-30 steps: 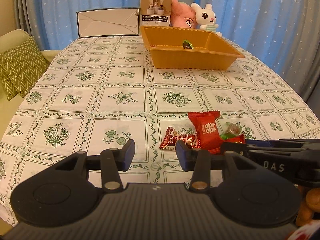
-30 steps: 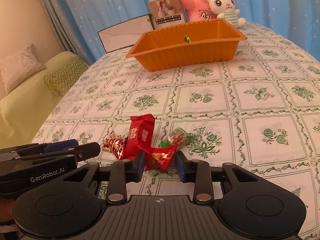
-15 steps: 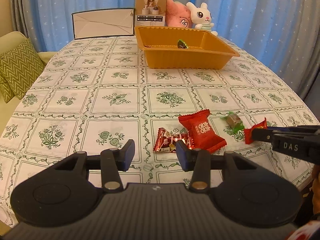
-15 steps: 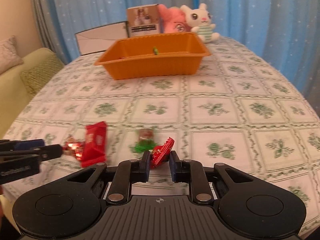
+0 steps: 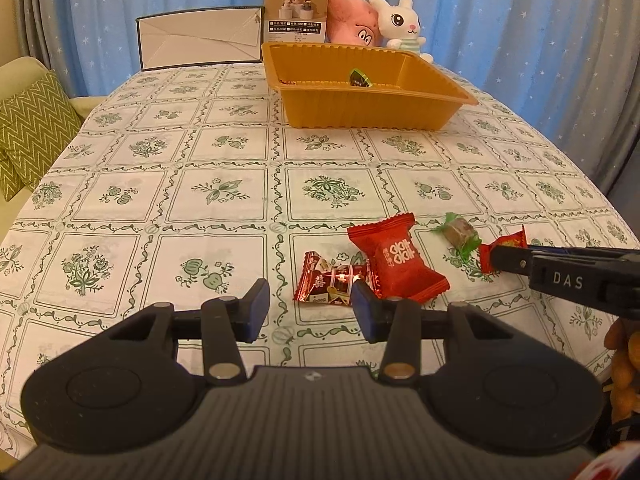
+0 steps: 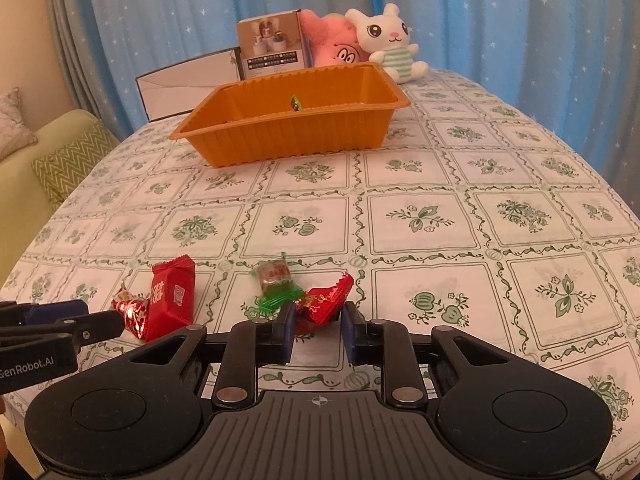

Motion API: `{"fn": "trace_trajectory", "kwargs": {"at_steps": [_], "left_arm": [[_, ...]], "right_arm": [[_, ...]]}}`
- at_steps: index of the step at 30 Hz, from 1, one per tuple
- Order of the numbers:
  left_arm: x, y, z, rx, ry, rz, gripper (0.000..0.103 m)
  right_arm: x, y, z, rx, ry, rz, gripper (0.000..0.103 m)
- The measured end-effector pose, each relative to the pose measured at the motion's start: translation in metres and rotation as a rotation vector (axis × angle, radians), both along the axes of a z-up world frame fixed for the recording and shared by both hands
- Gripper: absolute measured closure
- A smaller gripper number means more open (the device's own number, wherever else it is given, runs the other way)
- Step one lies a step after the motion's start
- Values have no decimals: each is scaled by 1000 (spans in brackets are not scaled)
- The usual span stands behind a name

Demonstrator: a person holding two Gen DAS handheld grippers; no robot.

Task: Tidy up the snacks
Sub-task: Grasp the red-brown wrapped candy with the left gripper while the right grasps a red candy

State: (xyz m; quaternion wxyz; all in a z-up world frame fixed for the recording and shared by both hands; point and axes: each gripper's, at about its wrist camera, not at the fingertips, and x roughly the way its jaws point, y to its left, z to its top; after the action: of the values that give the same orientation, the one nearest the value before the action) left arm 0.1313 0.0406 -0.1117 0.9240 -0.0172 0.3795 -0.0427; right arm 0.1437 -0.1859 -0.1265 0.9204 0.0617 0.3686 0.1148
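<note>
- The jaws of the right gripper (image 6: 318, 320) stand narrow and have just been opening a little. The small red candy (image 6: 326, 302) is between them, tilted with one end up, so it looks pinched rather than lying loose.
- The jaws of the left gripper (image 5: 310, 304) stand about half apart with nothing in them. They hang over the near desk (image 5: 224, 192), probably waiting their turn.
- Just ahead of the left jaws lies a red foil sweet (image 5: 332, 282), touching the large red packet (image 5: 396, 260). A green-wrapped sweet (image 5: 460, 234) lies close to the right of that, near the held candy. These three remain to be sorted.
- The middle of the desk is bare cloth, which gives a free, straight run toward the far end.
- The orange tray (image 5: 360, 116) stands there, upright and open-topped, with one small green piece (image 5: 359, 79) in it, so it is likely the goal. Its near wall is tall enough that the candy must go over the rim.
- Behind the tray, close by, are a box (image 5: 297, 12), two plush toys (image 5: 400, 20) and a white card (image 5: 200, 42), so overshooting leaves little room.
- The desk rounds off at the right, near the curtain (image 5: 540, 40).
</note>
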Motion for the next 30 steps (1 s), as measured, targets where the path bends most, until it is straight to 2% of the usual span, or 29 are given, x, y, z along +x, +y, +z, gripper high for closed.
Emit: {"fn": "trace_trajectory", "kwargs": {"at_steps": [7, 13, 21, 22, 23, 25, 30], "left_arm": [[9, -3, -2, -13, 1, -5, 62], [19, -10, -3, -11, -4, -29, 62], [28, -24, -10, 75, 12, -97, 62], [28, -25, -10, 77, 8, -99, 66], [27, -25, -10, 71, 4, -101, 75], [25, -26, -9, 71, -3, -98, 84], [22, -25, -4, 55, -23, -94, 87]], "right_arm": [[4, -9, -2, 69, 13, -29, 74], [5, -11, -2, 83, 17, -38, 78], [3, -12, -2, 79, 15, -36, 78], [3, -12, -2, 78, 15, -38, 78], [3, -12, -2, 78, 14, -39, 78], [3, -12, -2, 78, 14, -40, 78], [2, -11, 0, 75, 6, -36, 80]]}}
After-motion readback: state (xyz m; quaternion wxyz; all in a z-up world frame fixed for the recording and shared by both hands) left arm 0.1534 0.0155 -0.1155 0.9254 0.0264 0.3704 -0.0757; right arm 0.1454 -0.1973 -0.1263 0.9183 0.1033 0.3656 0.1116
